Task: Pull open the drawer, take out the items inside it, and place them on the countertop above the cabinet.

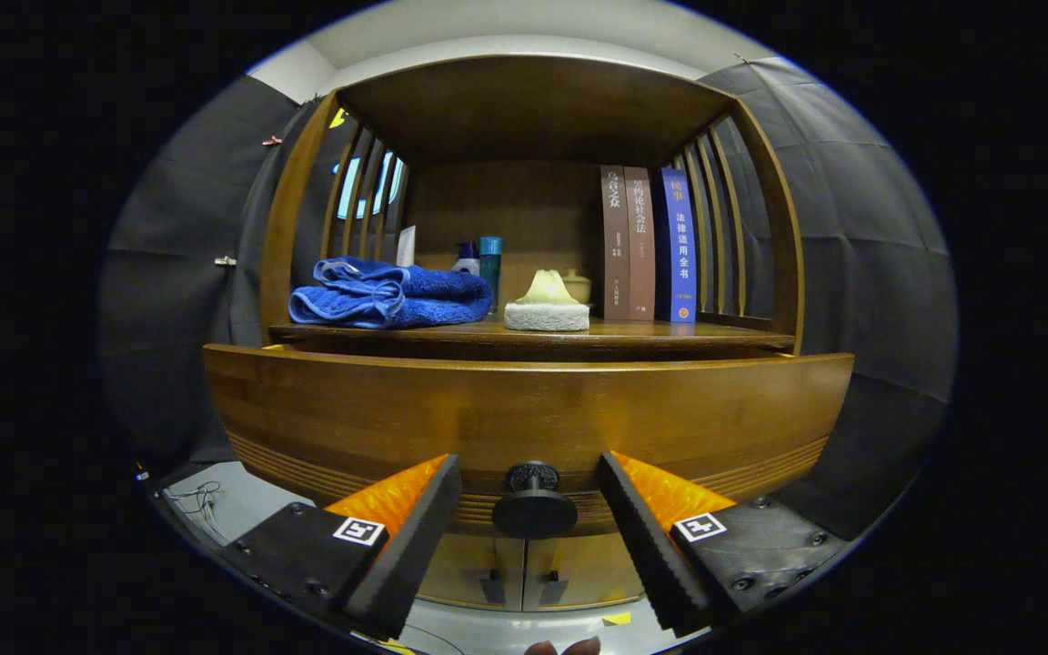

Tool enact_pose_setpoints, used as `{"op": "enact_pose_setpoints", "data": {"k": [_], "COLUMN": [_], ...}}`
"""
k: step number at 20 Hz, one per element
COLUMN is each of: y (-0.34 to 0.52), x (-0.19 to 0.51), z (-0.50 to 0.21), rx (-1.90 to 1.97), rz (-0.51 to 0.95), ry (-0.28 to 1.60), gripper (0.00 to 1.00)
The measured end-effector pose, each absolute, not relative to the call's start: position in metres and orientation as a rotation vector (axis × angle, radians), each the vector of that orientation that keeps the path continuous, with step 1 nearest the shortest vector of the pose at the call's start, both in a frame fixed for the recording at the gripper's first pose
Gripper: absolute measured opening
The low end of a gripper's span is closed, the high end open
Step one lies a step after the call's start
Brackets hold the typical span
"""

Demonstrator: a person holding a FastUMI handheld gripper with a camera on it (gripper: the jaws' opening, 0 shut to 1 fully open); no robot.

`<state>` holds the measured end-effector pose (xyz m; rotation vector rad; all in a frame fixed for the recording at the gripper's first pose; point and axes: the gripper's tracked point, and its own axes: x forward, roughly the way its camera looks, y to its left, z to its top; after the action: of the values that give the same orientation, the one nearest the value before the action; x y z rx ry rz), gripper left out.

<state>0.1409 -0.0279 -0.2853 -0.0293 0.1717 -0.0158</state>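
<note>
- Gripper view, and the gripper (pixel 530 496) is low in front of the cabinet, its two fingers (pixel 415 537) spread wide apart, holding nothing.
- Right between them sits the dark round drawer knob (pixel 534 506), with clear gaps on both sides; neither finger touches it.
- The knob's stem points straight out toward the near side, its round face to the camera.
- The drawer (pixel 529 414) is a broad wooden front, its long axis running left to right, just beyond the fingertips.
- Its top edge stands nearer than the counter's front edge, with a dark gap between them, so the drawer looks pulled out somewhat; what lies inside it is hidden behind the front panel.
- Above it is the counter (pixel 533 335), the floor of an open wooden shelf bay with slatted sides.
- On the counter at the left, a folded blue towel (pixel 389 294) lies flat.
- To its right, near the middle, a pale sponge-like block (pixel 547 314) with a yellowish lump on top.
- Behind those, farther back, a small bottle (pixel 490 257) with a teal cap, another small bottle just left of it, and a small cream pot.
- At the right, three books (pixel 640 242) stand upright, spines facing near: two brown, one blue.
- Below the drawer, two cabinet doors (pixel 524 569) meet at a centre seam, small pulls either side.
</note>
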Motion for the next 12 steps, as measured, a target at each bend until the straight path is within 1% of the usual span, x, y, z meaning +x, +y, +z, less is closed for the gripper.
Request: {"op": "enact_pose_setpoints", "data": {"k": [5, 12], "y": [-0.029, -0.027], "x": [0.177, 0.198], "z": [-0.29, -0.294], "rx": [-0.034, -0.053], "rz": [-0.019, -0.032], "ry": [0.184, 0.195], "gripper": [0.99, 0.99]}}
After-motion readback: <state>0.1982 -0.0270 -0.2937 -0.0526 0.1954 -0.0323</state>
